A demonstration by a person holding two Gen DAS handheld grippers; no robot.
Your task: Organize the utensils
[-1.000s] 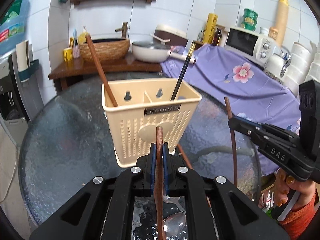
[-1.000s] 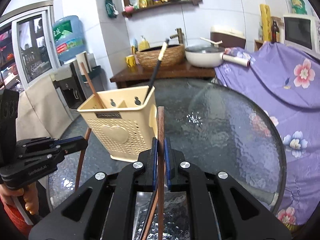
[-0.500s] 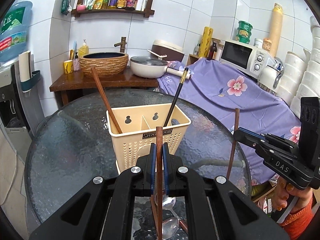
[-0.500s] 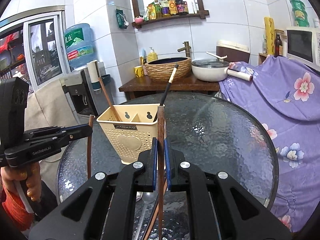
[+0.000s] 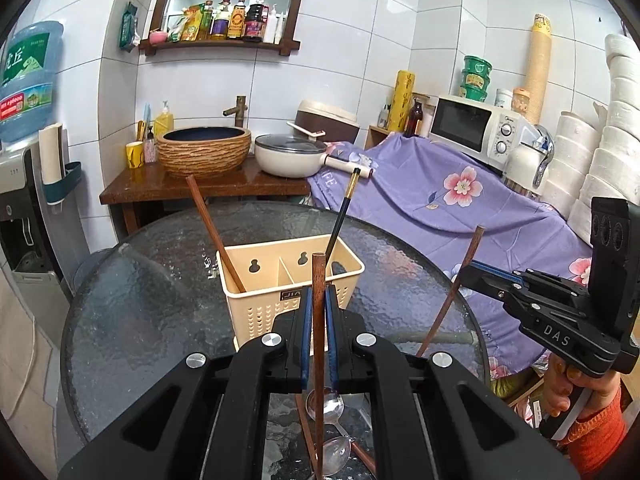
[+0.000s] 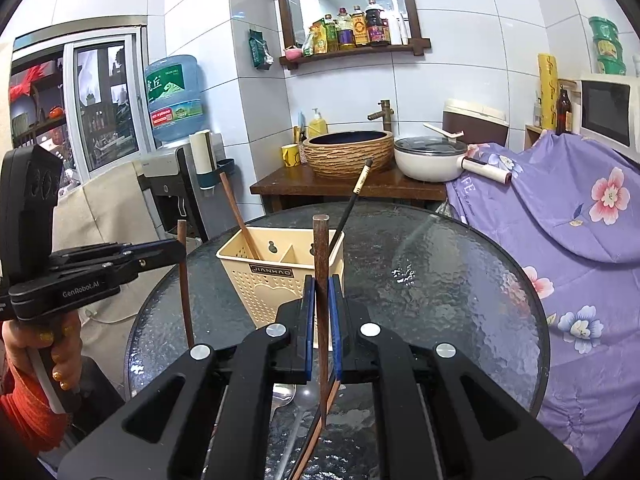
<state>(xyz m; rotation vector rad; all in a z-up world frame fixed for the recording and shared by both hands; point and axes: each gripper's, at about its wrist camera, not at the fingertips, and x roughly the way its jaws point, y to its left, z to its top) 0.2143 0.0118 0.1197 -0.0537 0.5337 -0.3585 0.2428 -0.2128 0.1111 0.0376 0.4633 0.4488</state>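
Note:
A beige perforated utensil basket (image 5: 280, 300) (image 6: 276, 280) stands on the round glass table (image 5: 140, 280). It holds a brown chopstick (image 5: 214, 236) in its left compartment and a black chopstick (image 5: 340, 220) in its right one. My left gripper (image 5: 318, 312) is shut on a brown wooden chopstick (image 5: 319, 280), held upright above the table in front of the basket. My right gripper (image 6: 322, 300) is shut on another brown chopstick (image 6: 321, 248), also upright. Each gripper shows in the other's view, the right (image 5: 472, 276) and the left (image 6: 176, 248).
Metal spoons (image 5: 330, 404) and more chopsticks (image 6: 316, 432) lie on the table's near edge under the grippers. Behind the table stand a wooden counter (image 5: 200, 188) with a basin and a pan, and a purple flowered cloth (image 5: 440, 200) at the right.
Both grippers have risen and drawn back from the basket with their chopsticks. The basket now looks smaller and lower, and the spoons on the table have come into sight.

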